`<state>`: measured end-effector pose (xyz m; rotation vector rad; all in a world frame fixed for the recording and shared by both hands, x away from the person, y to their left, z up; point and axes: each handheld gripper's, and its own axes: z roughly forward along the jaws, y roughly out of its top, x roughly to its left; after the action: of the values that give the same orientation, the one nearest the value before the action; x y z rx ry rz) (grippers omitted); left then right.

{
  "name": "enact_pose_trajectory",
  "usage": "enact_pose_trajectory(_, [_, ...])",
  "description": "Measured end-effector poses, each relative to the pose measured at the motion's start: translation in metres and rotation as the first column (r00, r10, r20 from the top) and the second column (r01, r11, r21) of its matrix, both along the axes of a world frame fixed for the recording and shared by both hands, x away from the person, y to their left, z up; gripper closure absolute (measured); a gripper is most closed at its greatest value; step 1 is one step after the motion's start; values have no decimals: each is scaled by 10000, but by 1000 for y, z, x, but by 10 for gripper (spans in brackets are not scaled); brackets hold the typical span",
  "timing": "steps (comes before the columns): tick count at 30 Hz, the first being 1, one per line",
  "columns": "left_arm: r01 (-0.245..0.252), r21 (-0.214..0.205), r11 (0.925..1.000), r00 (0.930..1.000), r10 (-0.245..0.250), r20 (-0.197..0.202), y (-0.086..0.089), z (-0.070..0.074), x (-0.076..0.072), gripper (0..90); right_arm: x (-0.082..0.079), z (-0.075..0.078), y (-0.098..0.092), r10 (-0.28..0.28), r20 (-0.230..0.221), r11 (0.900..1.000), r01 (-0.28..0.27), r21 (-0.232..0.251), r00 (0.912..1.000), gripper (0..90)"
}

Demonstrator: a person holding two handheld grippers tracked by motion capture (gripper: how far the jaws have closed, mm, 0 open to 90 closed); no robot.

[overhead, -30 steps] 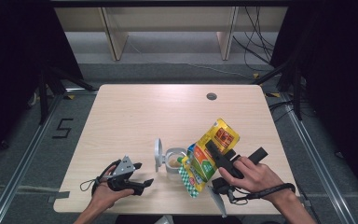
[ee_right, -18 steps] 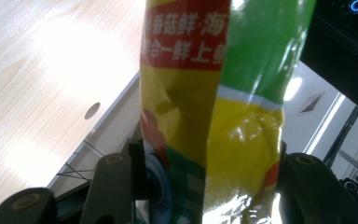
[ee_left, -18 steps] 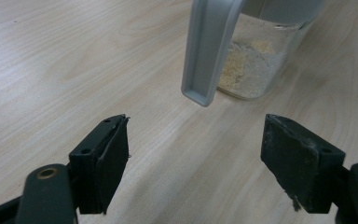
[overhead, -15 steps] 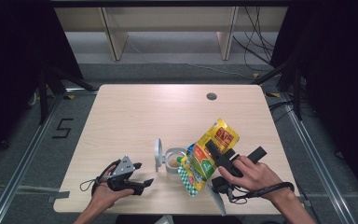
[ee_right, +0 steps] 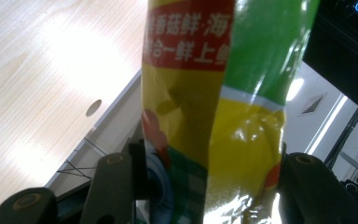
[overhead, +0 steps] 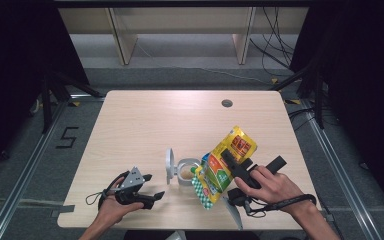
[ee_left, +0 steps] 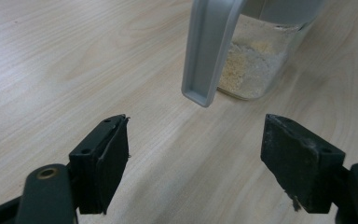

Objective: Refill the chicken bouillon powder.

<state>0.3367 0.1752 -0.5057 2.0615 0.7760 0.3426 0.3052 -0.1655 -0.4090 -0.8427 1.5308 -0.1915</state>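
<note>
Light wood-grain tabletop (overhead: 145, 120), rectangular, standing on a grey floor (overhead: 25, 165). Small round cable hole (overhead: 227, 103) near the far edge, toward the right corner. Clear container (overhead: 186, 171) with pale powder on its bottom resting directly on the tabletop, near the near edge, slightly right of centre; grey lid (overhead: 169, 162) upright at its left side. Left gripper (overhead: 152, 186) lying low by the near edge toward the left corner; contact with the surface cannot be told. Far half bare.
</note>
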Motion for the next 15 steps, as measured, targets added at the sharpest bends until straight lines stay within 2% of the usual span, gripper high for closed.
enact_pose_trajectory(1, [1,-179,9998,10000,-2,-32,-1,0,0,230,0,0,0,-18,-1,10000,18,-13,10000,551])
enact_pose_trajectory(3, [26,-163,9999,10000,-26,-19,-1,0,0,230,0,1,0,6,2,9999,-6,-153,10000,551])
enact_pose_trajectory(4, [133,-9,9999,9998,-133,134,0,0,0,230,0,2,0,-10,68,9994,12,-337,10000,551])
enact_pose_trajectory(7, [148,-40,9999,9998,-147,133,0,0,1,230,0,-2,-3,-204,-228,9991,212,372,9995,551])
enact_pose_trajectory(9, [143,-44,9999,9998,-143,132,0,0,1,230,-1,-1,-4,-207,-212,9991,214,374,9996,551])
enact_pose_trajectory(10, [-10,-180,9998,10000,10,-23,-1,0,0,230,0,1,-4,-31,-90,10000,31,-7,10000,551])
enact_pose_trajectory(11, [-10,-180,9998,10000,10,-23,-1,0,0,230,0,1,-4,-31,-90,10000,31,-7,10000,551])
enact_pose_trajectory(12, [-42,-136,9999,10000,41,-23,-1,0,-1,230,-2,0,-5,-144,-78,9993,146,356,9999,552])
enact_pose_trajectory(15, [118,-30,9999,9998,-118,146,0,0,0,230,-3,1,-5,-256,-126,9995,258,172,9996,553])
